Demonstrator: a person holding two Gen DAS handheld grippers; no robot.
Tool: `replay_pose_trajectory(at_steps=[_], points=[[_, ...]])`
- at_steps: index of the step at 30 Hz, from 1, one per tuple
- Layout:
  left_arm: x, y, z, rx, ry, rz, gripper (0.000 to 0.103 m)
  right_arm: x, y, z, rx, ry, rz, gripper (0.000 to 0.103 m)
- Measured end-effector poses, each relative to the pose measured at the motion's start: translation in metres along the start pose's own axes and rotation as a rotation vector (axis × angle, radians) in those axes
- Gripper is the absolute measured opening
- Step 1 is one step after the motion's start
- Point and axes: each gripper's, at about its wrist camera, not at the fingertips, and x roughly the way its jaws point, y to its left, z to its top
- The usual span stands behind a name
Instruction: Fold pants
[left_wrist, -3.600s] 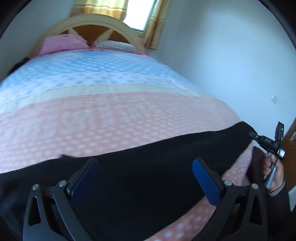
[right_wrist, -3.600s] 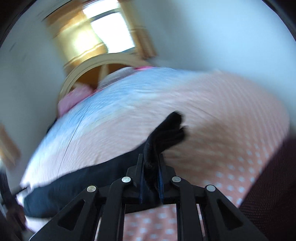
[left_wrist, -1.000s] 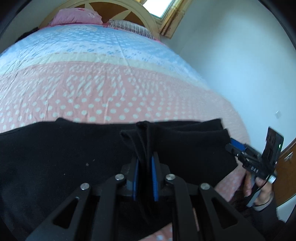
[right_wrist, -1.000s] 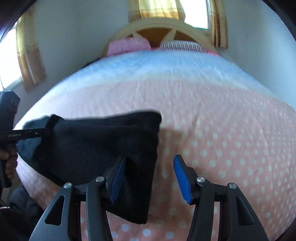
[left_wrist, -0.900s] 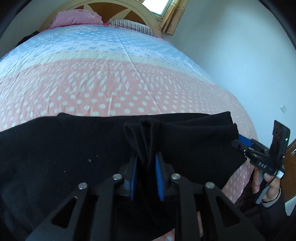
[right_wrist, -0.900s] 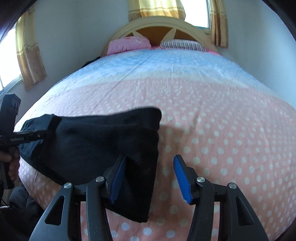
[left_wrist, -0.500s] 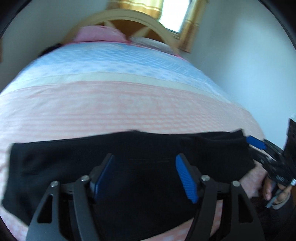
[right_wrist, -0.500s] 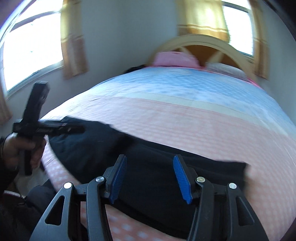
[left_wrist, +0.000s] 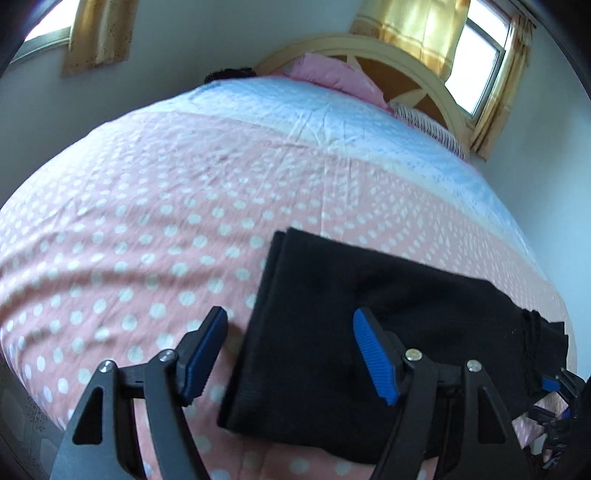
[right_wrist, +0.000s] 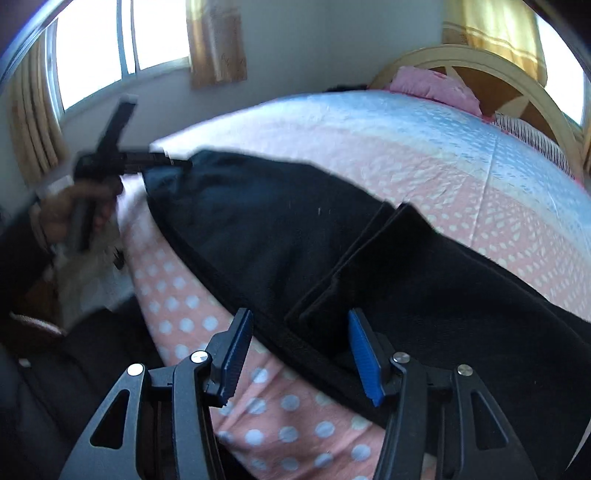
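Both the left gripper (left_wrist: 290, 350) and the right gripper (right_wrist: 301, 349) hover with jaws wide and empty over the black pants (left_wrist: 332, 314), which lie folded near the foot edge of the polka-dot bed (left_wrist: 147, 206), pink pillow (left_wrist: 328, 75) beyond.

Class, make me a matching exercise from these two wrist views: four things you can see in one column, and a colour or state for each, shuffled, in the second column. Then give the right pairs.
Things
1. pants
2. left gripper
3. pillow
4. headboard

Colour or state
A. pink, at the head of the bed
B. black, lying on the dotted cover
C. curved pale wood
D. jaws open, holding nothing

Pairs: 1-B, 2-D, 3-A, 4-C
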Motion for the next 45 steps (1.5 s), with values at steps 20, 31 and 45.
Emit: replay_pose_trajectory(at_steps=[20,31,45], points=[[0.002,-0.006,-0.003,0.077,0.054,-0.121,0.026,-0.035,-0.032,0.002,0.154,-0.154,-0.065,0.055],[-0.047,-0.039,0.02,0.07,-0.032,-0.251,0.023,-0.041,-0.039,0.005,0.166,-0.137,-0.175,0.055],[-0.087,-0.189,0.025,0.193,-0.011,-0.522,0.023,-0.106,-0.108,-0.008,0.369,-0.203,-0.37,0.056]])
